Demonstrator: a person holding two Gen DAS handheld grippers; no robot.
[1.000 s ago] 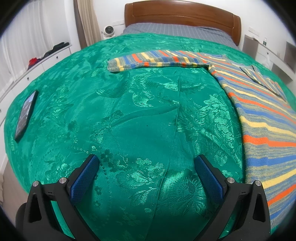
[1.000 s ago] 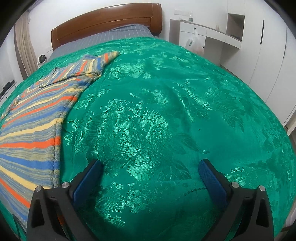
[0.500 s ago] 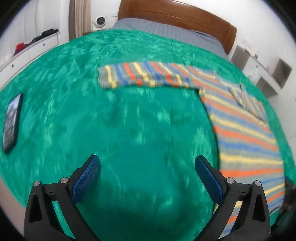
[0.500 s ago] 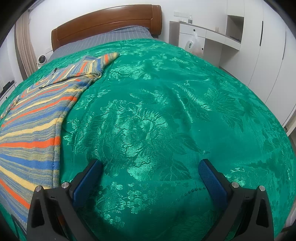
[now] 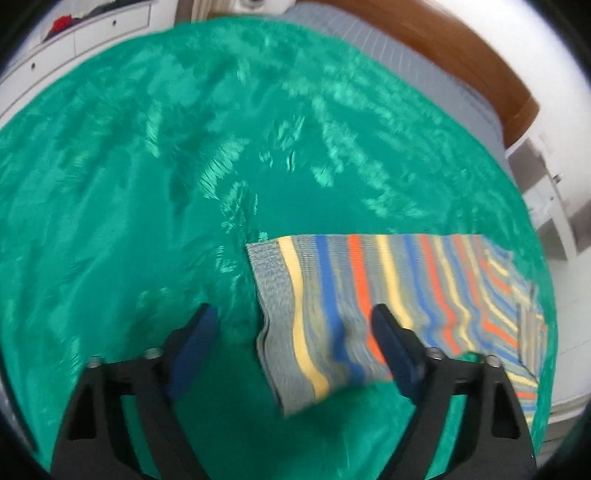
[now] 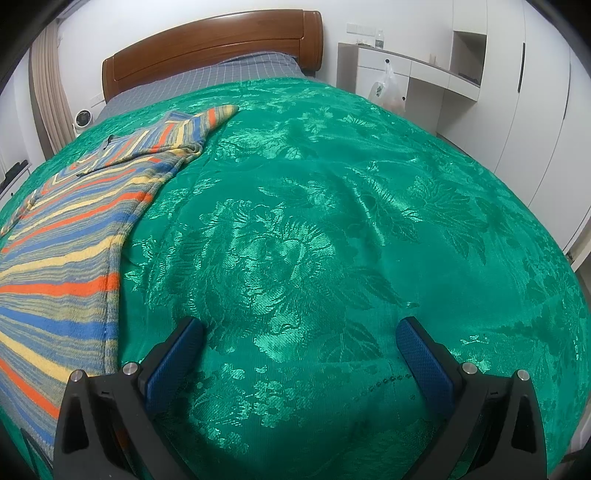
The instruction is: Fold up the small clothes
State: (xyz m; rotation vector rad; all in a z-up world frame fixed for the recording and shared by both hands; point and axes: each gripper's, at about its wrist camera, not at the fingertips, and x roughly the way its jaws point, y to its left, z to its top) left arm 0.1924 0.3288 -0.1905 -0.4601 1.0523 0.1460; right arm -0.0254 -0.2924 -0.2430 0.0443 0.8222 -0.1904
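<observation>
A striped knit sweater in blue, orange, yellow and grey lies flat on the green bedspread. In the left wrist view its sleeve (image 5: 332, 295) stretches left, its grey cuff end lying between my open fingers. My left gripper (image 5: 291, 332) is open, hovering just above the cuff, holding nothing. In the right wrist view the sweater body (image 6: 62, 258) fills the left side, with the other sleeve (image 6: 192, 125) reaching toward the headboard. My right gripper (image 6: 299, 343) is open and empty over bare bedspread, to the right of the sweater's hem.
The green floral bedspread (image 6: 332, 221) covers the bed. A wooden headboard (image 6: 210, 48) stands at the far end. White cabinets (image 6: 498, 110) line the right wall, and a white dresser (image 5: 92, 33) stands at the left.
My left gripper has swept forward and right across the bed, so the sleeve cuff is now between its fingers. The phone has left its view. The right gripper has hardly moved.
</observation>
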